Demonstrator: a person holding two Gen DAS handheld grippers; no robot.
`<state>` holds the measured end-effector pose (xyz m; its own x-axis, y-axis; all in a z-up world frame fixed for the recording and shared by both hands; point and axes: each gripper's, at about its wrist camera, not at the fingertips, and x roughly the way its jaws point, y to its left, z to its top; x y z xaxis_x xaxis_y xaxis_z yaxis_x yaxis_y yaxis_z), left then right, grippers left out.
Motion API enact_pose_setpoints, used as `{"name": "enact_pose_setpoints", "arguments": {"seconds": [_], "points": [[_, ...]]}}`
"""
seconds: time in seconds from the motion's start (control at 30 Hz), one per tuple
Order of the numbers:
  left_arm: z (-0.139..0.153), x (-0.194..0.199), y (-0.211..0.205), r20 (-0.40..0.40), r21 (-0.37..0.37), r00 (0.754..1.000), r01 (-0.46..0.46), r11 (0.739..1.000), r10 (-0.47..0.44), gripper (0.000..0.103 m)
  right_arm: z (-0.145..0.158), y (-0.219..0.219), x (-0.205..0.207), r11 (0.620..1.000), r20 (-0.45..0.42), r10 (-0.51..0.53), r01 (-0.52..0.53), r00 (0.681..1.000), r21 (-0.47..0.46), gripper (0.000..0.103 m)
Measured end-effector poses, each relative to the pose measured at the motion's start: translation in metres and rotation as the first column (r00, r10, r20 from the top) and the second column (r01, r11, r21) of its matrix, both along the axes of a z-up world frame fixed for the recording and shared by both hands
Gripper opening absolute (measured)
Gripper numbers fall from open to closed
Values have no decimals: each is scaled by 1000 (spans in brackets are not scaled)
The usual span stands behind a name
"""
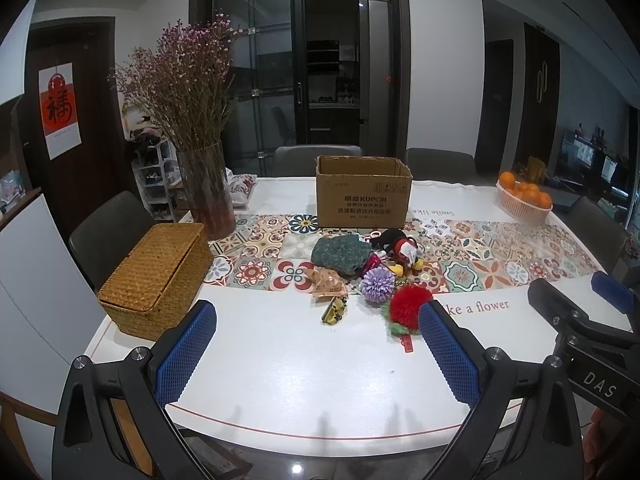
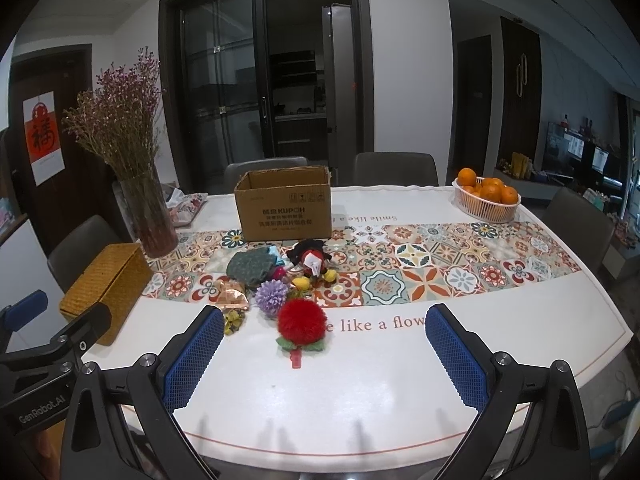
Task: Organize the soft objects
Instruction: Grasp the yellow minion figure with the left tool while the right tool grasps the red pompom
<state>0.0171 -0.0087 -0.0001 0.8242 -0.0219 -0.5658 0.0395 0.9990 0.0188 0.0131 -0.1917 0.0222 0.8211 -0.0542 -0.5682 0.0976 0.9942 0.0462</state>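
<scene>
A glass vase of dried flowers [image 1: 206, 196] stands at the table's [image 1: 280, 360] left, beside a lidded wicker basket [image 1: 156, 280]. A white basket of oranges [image 2: 486, 198] sits at the far right corner. Grey chairs [image 2: 394, 168] line the far side.

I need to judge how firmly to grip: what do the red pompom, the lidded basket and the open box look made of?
Red pompom: looks like fluffy faux fur, with fuzzy matte strands and felt-like green leaves beneath. Lidded basket: seemingly woven rattan or straw, with a golden plaited weave. Open box: corrugated cardboard, plain brown and matte, with printed text and a ragged rim.
</scene>
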Motion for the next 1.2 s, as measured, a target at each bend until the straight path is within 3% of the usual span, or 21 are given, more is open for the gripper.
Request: {"name": "enact_pose_setpoints", "arguments": {"seconds": [0.37, 0.67, 1.2], "points": [[-38, 36, -4, -82, 22, 994, 70, 997, -68, 103, -25, 4, 29, 999, -81, 16, -14, 997, 29, 102], [-74, 87, -1, -142, 32, 981, 138, 990, -132, 93, -59, 12, 73, 998, -165, 50, -42, 985, 55, 99], [-156, 176, -1, -278, 3, 909, 324, 946, -311, 82, -138, 23, 158, 996, -359, 18, 14, 933, 84, 87]]}}
